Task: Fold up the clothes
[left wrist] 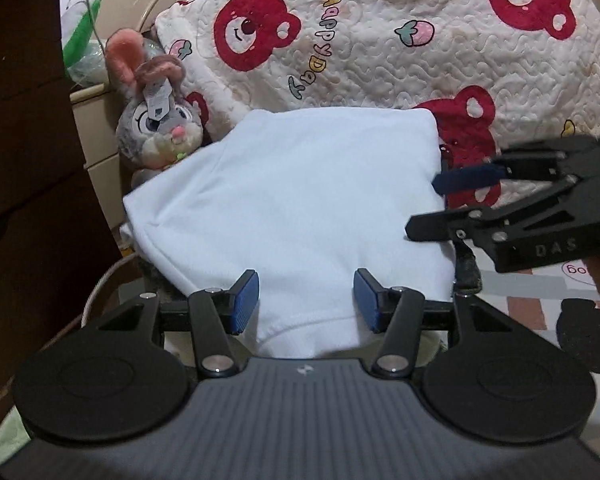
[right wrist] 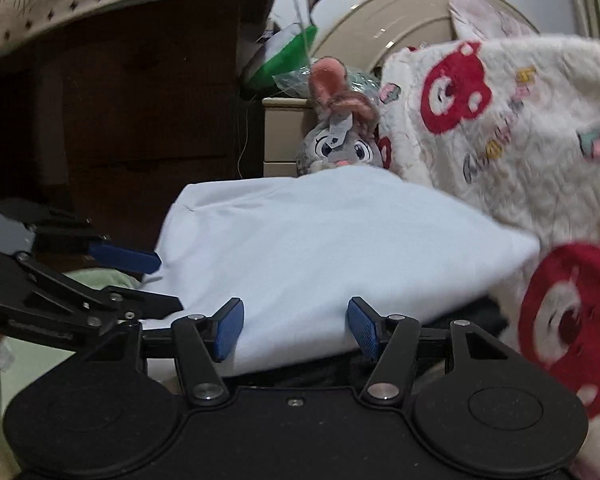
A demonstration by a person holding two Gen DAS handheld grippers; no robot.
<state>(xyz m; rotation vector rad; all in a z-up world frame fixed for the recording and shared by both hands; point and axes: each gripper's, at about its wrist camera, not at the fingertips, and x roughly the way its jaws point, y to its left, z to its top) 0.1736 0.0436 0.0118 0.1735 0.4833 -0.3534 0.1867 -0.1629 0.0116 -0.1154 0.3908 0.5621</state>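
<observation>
A pale blue-white garment point(left wrist: 300, 200) lies folded into a rough rectangle on the bed, and it fills the middle of the right wrist view point(right wrist: 320, 248) too. My left gripper point(left wrist: 306, 300) is open, its blue pads either side of the garment's near edge, nothing pinched. My right gripper point(right wrist: 296, 328) is open as well, with the cloth's near edge lying between its pads. In the left wrist view the right gripper point(left wrist: 428, 208) reaches in from the right at the garment's right edge. The left gripper point(right wrist: 168, 284) shows at the left of the right wrist view, beside the cloth's left edge.
A quilt point(left wrist: 400, 48) printed with red bears lies bunched behind and right of the garment. A grey plush rabbit point(left wrist: 156, 120) sits at its far left corner. Dark wooden furniture point(right wrist: 140, 120) and a cream bedside cabinet point(right wrist: 284, 140) stand beyond the bed.
</observation>
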